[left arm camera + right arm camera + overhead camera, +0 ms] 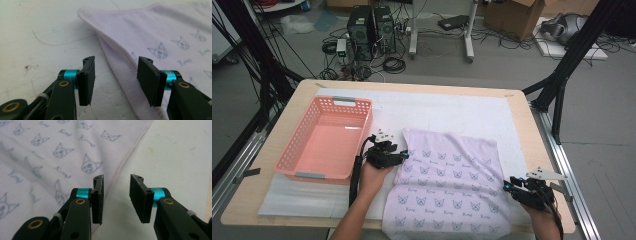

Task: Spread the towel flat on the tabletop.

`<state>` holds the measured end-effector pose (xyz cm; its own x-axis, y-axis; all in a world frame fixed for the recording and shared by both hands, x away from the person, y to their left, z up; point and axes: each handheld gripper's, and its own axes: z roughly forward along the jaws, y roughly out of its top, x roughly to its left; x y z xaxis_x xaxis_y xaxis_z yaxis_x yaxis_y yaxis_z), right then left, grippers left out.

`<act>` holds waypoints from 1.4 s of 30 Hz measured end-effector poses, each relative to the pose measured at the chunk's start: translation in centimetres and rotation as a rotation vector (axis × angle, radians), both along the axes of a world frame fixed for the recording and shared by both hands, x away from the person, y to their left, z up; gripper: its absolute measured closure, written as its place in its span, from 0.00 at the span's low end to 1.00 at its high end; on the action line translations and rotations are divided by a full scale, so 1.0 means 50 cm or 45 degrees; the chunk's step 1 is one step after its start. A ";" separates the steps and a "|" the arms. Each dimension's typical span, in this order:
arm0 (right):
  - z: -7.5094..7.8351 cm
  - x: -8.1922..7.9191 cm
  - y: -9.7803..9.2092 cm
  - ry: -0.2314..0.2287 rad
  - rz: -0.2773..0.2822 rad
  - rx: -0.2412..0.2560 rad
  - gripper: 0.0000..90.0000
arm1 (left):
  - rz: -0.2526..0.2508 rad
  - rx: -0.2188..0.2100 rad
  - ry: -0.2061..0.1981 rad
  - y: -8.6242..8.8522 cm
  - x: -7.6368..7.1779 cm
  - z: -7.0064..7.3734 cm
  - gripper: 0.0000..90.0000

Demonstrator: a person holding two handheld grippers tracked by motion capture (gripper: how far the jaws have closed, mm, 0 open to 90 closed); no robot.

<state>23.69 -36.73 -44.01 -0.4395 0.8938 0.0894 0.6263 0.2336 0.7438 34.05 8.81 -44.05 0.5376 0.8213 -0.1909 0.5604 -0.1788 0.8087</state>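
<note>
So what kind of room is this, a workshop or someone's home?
Most likely a lab set up for recording. Computer towers and loose cables sit on the floor, black frame struts flank the table, and cardboard boxes stand behind.

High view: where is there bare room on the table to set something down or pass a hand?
Bare white mat lies beyond the towel, to the right of the pink basket; the basket's inside is empty too. A narrower strip lies right of the towel. The near edge is crowded: left tool and right tool, both open, at the towel's edges.
</note>
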 end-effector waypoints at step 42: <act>-0.001 -0.085 0.002 -0.016 0.023 0.020 0.68 | -0.089 -0.045 0.031 0.060 -0.207 -0.026 0.65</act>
<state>19.46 -36.63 -44.07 -0.4568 0.8842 0.0980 0.6128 0.2329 0.7551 23.72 11.80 -45.36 0.5883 0.7744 -0.2328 0.5673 -0.1901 0.8013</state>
